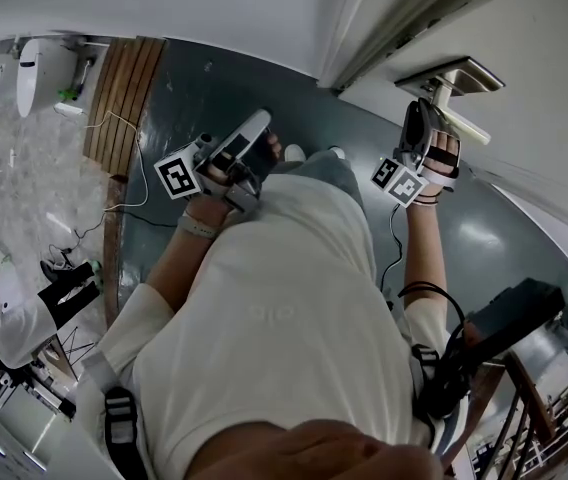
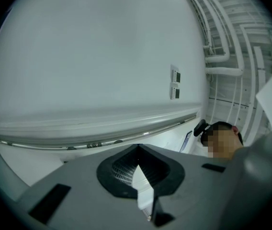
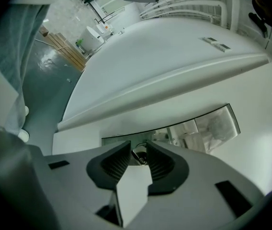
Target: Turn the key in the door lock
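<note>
My right gripper (image 3: pixel 138 156) is pressed up to the shiny metal lock plate (image 3: pixel 198 126) on the white door (image 3: pixel 174 66). Its jaws are shut on a small metal key (image 3: pixel 139 153) that sticks out of the plate. In the head view the right gripper (image 1: pixel 420 128) sits just under the door handle (image 1: pixel 461 76). My left gripper (image 1: pixel 247 140) is held up in front of my chest, away from the door. Its jaws are shut with nothing between them, and in its own view the left gripper (image 2: pixel 138 166) faces a bare white wall (image 2: pixel 93 56).
The door frame (image 1: pixel 364 38) runs up along the left of the handle. Below me is a dark grey floor (image 1: pixel 204 78) with a wooden pallet (image 1: pixel 124 103) at the left. A person (image 1: pixel 14 318) crouches at the far left, and a wooden chair (image 1: pixel 524 418) stands at the lower right.
</note>
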